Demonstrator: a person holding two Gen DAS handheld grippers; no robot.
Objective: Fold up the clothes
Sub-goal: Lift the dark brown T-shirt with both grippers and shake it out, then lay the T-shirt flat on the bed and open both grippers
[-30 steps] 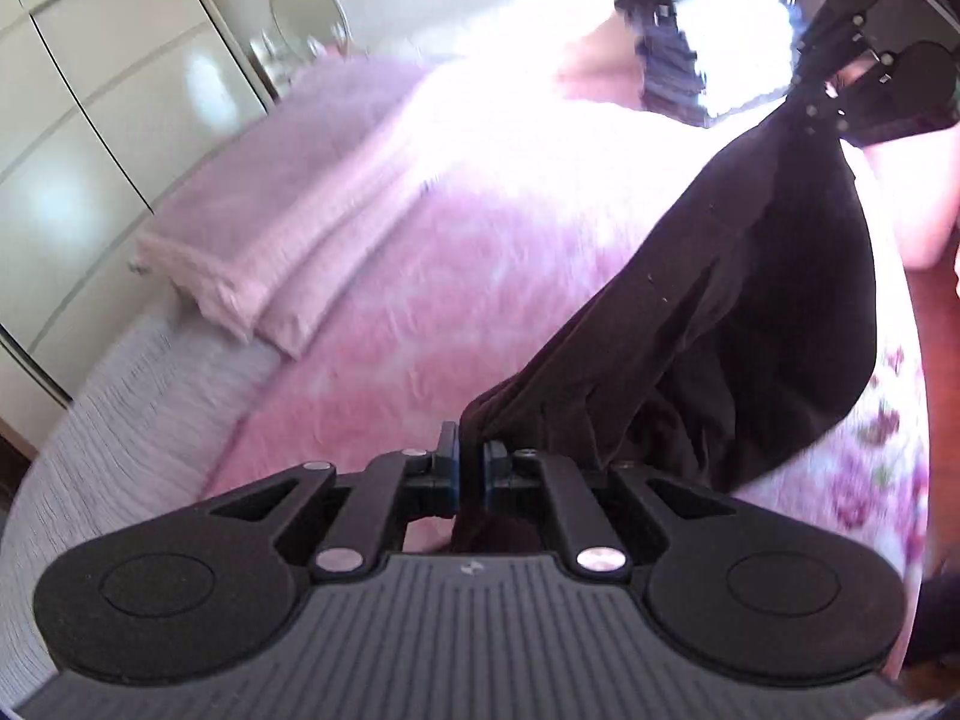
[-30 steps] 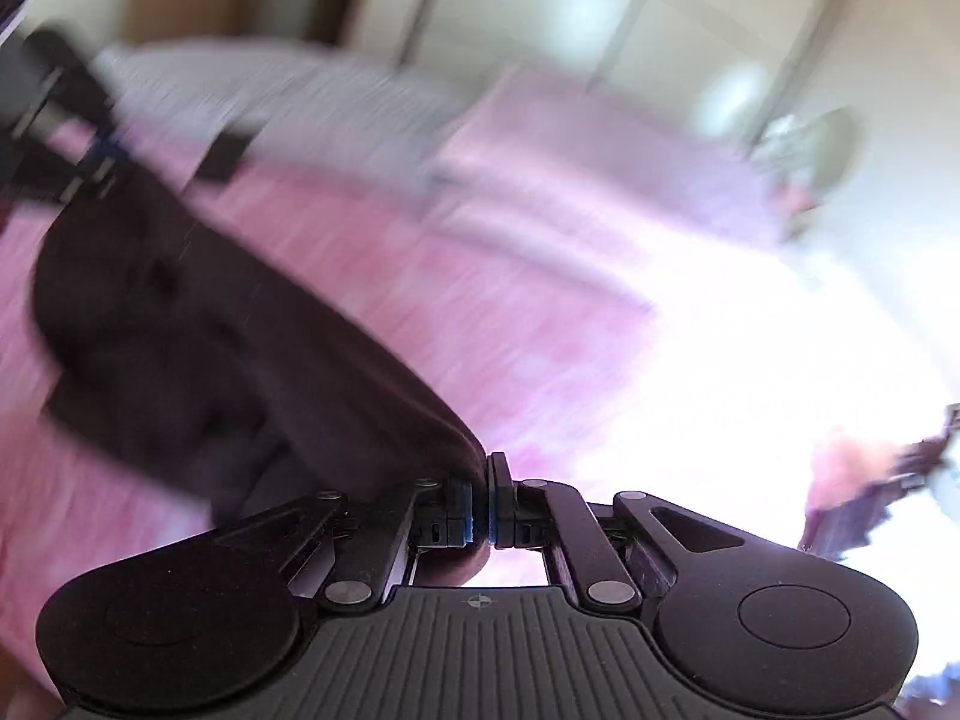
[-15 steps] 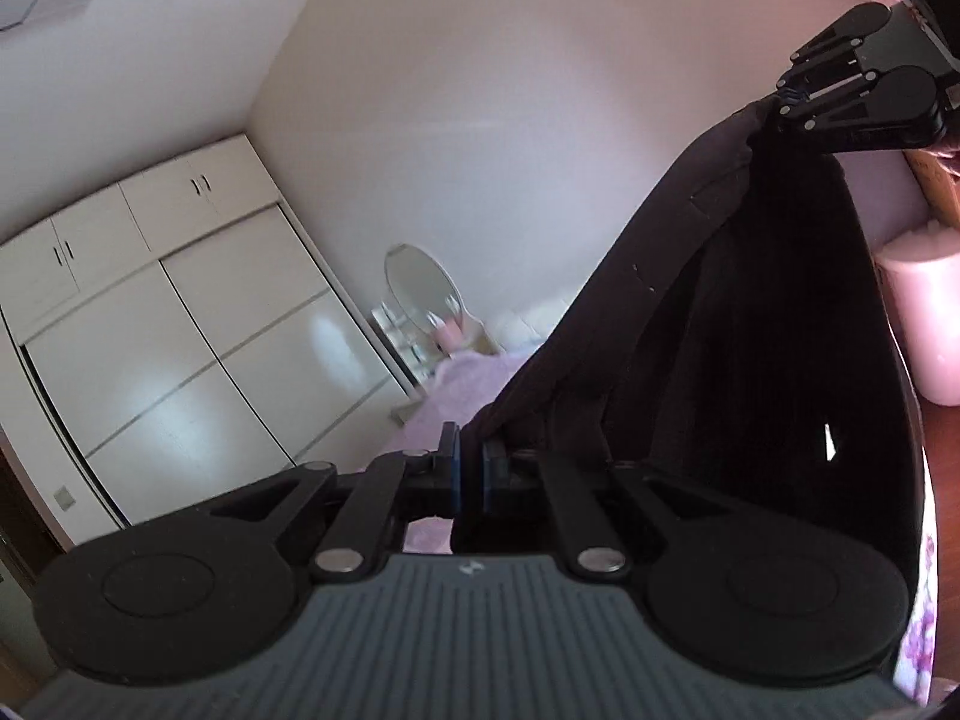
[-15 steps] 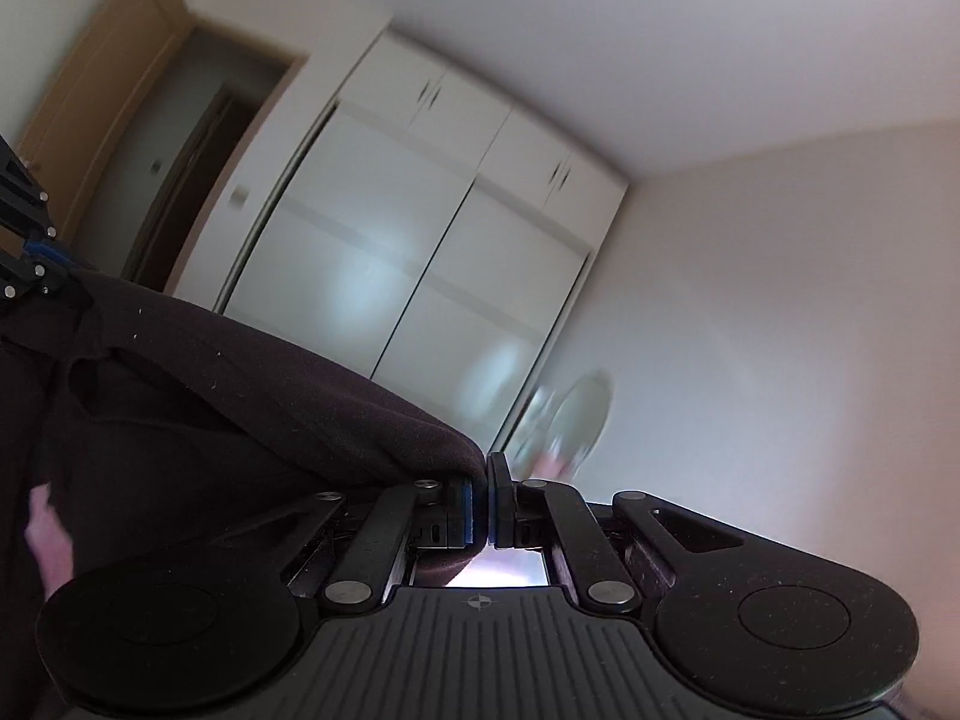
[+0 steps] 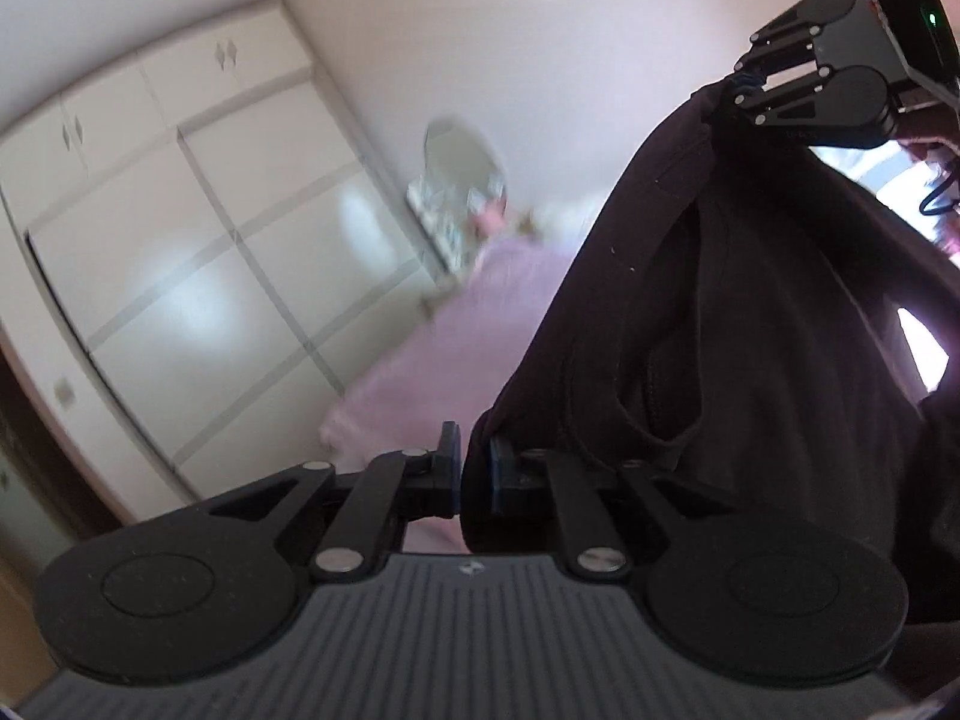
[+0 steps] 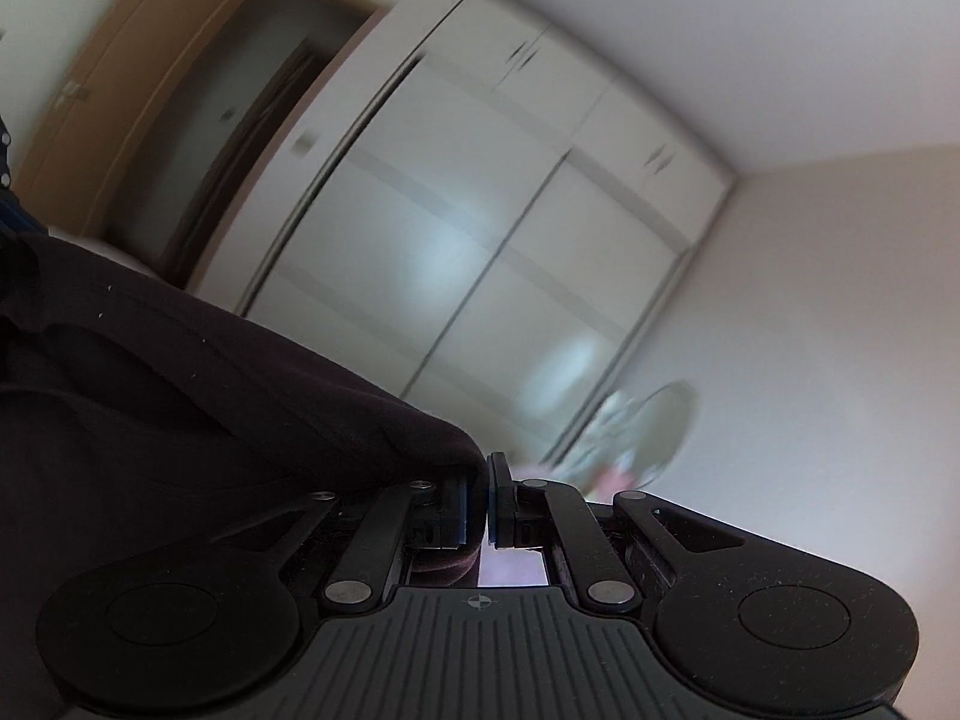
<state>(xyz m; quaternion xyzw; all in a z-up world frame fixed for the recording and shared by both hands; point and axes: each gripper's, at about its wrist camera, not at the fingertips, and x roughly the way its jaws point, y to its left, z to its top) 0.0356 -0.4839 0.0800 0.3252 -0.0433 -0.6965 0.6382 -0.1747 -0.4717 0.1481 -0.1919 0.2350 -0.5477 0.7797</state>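
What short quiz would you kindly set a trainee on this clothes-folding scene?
1. True or false: the right claw is shut on the dark cloth garment.
2. What stands behind the garment? A) white sliding-door wardrobe B) bookshelf C) refrigerator
3. Fill in: the bedding glimpsed in the left wrist view is ___.
Key: 1 true; 2 A; 3 pink.

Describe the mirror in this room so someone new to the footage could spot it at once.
Start at the white wardrobe filling the left wall and follow it to the room's corner. There, just beyond the head of the pink bed, stands an oval mirror over a small cluttered dressing table. It is the only rounded, reflective shape among flat doors and bare walls.
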